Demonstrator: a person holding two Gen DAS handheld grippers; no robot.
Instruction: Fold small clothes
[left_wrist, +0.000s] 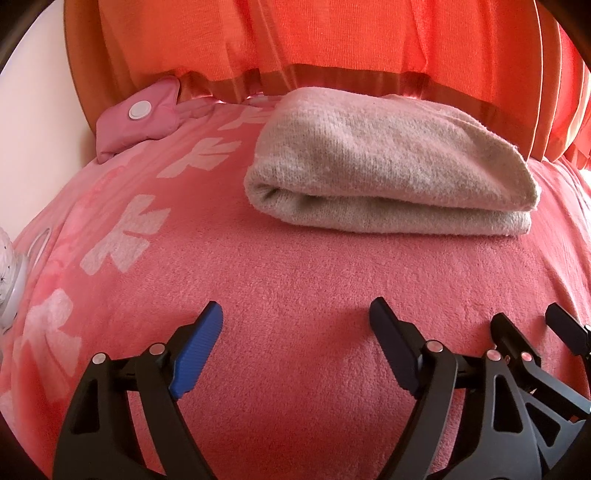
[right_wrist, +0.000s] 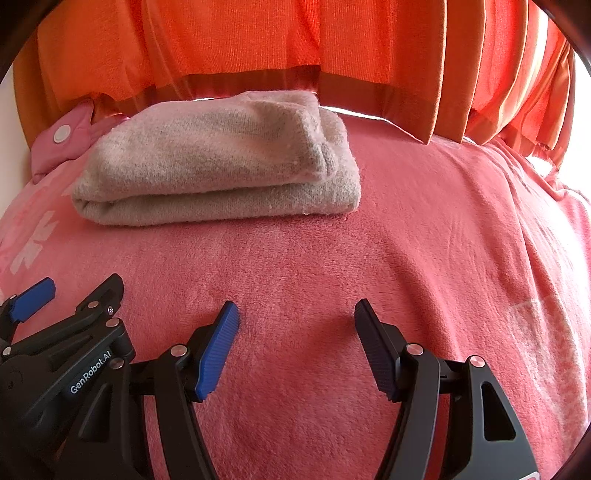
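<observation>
A beige knitted garment (left_wrist: 388, 162) (right_wrist: 221, 166) lies folded into a thick rectangle on the pink fleece blanket (left_wrist: 295, 266) (right_wrist: 424, 240). My left gripper (left_wrist: 297, 314) hovers over bare blanket in front of the garment, open, with nothing between its blue-padded fingers. My right gripper (right_wrist: 295, 310) is close beside it on the right, also open and empty, short of the garment's near fold. Each gripper shows at the edge of the other's view: the right gripper (left_wrist: 528, 321) at the lower right, the left gripper (right_wrist: 74, 291) at the lower left.
A pink padded item with a white snap button (left_wrist: 138, 118) (right_wrist: 62, 136) lies behind the garment on the left. Orange curtains (left_wrist: 332, 37) (right_wrist: 295, 37) hang along the far edge. A white object (left_wrist: 9, 269) sits at the left edge. The blanket has pale bow prints (left_wrist: 122, 236).
</observation>
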